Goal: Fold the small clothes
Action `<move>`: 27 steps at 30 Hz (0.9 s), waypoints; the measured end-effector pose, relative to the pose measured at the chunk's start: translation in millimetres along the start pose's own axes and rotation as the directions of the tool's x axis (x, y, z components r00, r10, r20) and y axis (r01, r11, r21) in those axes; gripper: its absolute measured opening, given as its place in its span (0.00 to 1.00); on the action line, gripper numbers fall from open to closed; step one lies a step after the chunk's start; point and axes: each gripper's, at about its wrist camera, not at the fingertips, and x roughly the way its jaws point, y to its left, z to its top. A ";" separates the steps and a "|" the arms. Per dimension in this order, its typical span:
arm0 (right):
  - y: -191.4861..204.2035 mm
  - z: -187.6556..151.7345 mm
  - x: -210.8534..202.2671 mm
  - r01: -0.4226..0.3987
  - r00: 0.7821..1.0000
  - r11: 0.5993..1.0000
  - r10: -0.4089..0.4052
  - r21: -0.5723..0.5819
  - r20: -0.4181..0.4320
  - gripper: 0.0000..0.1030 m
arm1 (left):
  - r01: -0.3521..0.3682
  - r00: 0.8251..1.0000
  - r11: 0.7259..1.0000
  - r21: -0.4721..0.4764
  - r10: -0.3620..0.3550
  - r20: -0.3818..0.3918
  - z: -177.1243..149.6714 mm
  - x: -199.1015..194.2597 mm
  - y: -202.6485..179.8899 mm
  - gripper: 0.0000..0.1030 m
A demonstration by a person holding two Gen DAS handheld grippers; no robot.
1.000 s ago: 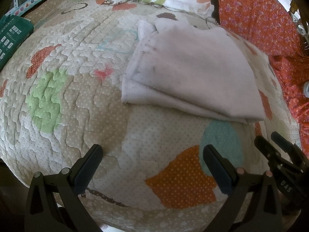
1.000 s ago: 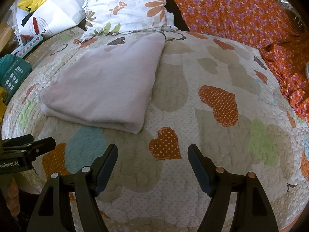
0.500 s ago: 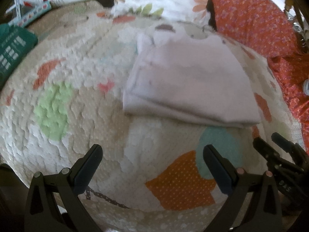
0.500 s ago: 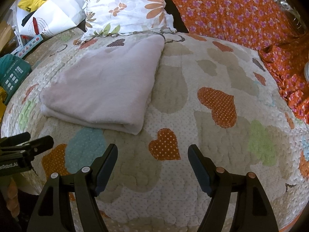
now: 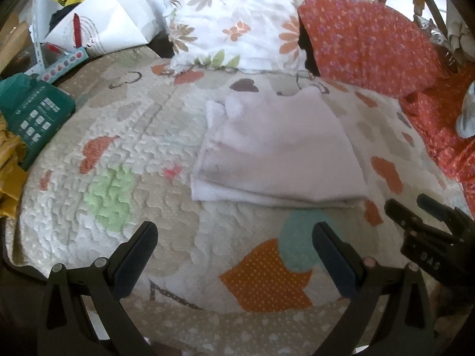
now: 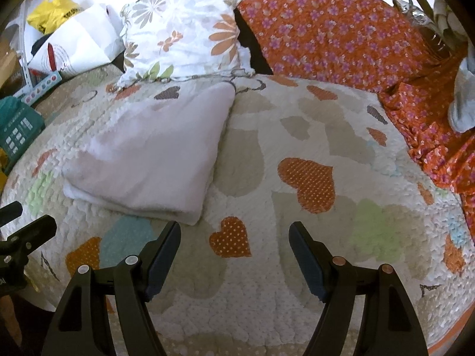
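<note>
A pale pink garment (image 5: 276, 151) lies folded into a flat rectangle on the heart-patterned quilt (image 5: 118, 160); it also shows in the right wrist view (image 6: 148, 151), left of centre. My left gripper (image 5: 234, 231) is open and empty, hovering over the quilt in front of the garment's near edge. My right gripper (image 6: 234, 231) is open and empty, over the quilt to the right of the garment's near corner. In the left wrist view the right gripper's body (image 5: 430, 231) shows at the right edge. Neither gripper touches the garment.
A floral pillow (image 6: 184, 29) and an orange flowered cloth (image 6: 341, 35) lie behind the garment. A green box (image 5: 32, 115), a white paper bag (image 5: 101, 26) and a yellow bag (image 6: 50, 14) crowd the far left. A grey item (image 6: 463, 109) rests at the right.
Both grippers have drawn back and tilted up, so the garment looks smaller and farther and the pillows come into view. The garment has not moved. Both grippers stay open.
</note>
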 end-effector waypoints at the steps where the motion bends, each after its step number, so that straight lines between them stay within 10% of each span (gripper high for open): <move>1: -0.5 0.8 -2.6 -0.002 1.000 1.000 0.002 0.000 0.010 0.78 | -0.008 1.000 1.000 0.001 0.008 0.004 1.5 -4.2 -0.6 1.00; 16: -15.7 12.7 -15.4 -0.053 0.994 0.998 0.051 0.024 0.093 0.82 | -0.201 0.980 0.979 0.037 0.200 0.015 21.1 -14.5 -18.7 1.00; 27: -25.5 13.5 1.1 -0.048 0.998 0.999 0.048 0.011 0.027 0.83 | -0.133 0.989 0.991 0.022 0.134 -0.053 26.5 19.9 -33.1 1.00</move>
